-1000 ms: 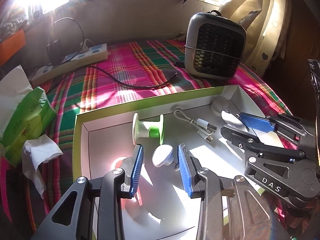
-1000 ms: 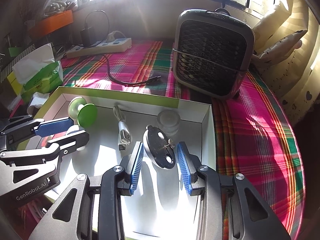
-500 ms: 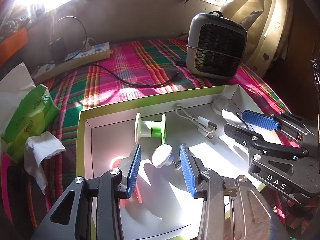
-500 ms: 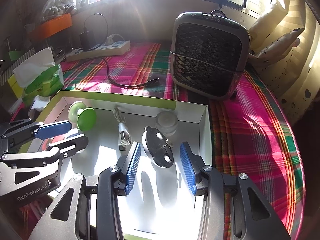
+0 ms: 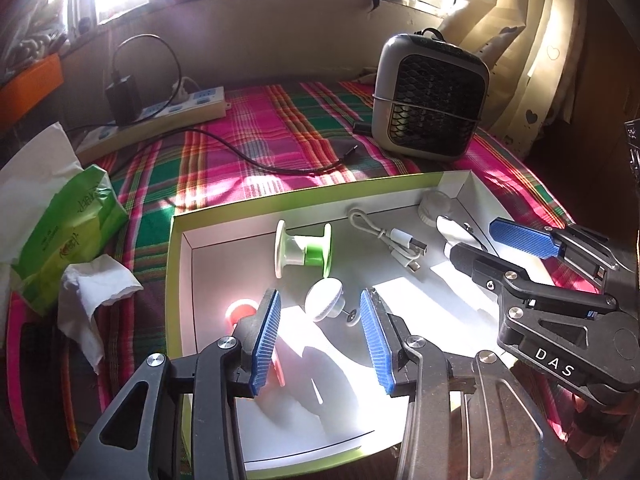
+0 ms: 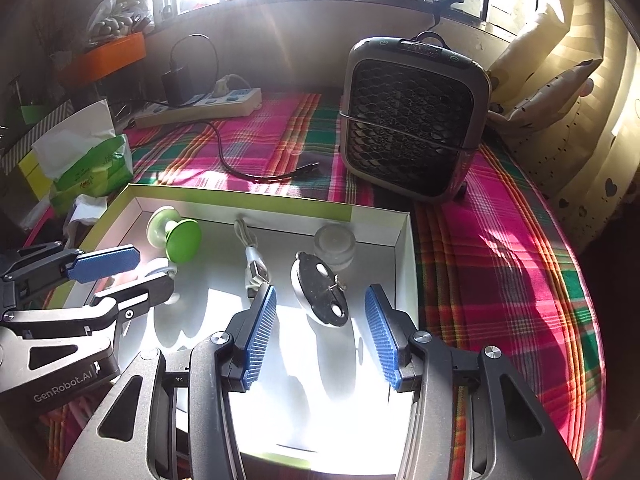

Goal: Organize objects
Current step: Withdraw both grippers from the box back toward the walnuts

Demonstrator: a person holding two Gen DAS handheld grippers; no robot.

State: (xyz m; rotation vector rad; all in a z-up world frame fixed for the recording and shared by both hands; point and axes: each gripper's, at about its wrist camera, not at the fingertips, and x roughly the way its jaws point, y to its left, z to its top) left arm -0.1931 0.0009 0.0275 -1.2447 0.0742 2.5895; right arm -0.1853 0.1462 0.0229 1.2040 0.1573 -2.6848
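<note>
A green-rimmed white box (image 5: 176, 280) lies on the plaid cloth. In it are a green and white spool (image 5: 304, 250), a white USB cable (image 5: 394, 240), a clear little jar (image 6: 335, 245) and a red piece (image 5: 239, 310). My left gripper (image 5: 319, 299) hovers over the box with its jaws opening; a white round knob (image 5: 323, 303) lies between the pads, untouched. My right gripper (image 6: 320, 291) also has its jaws opening around a black oval disc (image 6: 322, 298), with gaps on both sides. Each gripper shows in the other's view: right gripper (image 5: 474, 238), left gripper (image 6: 154, 268).
A grey mesh-fronted fan heater (image 5: 430, 108) stands behind the box at the right. A power strip (image 5: 160, 120) and a black cable (image 5: 256, 162) lie at the back left. A green tissue pack (image 5: 68, 236) and a crumpled tissue (image 5: 96, 292) sit left of the box.
Both grippers' jaws have spread wider. The white knob and the black oval disc stay lying in the box between the pads. Both views have drawn back slightly.
</note>
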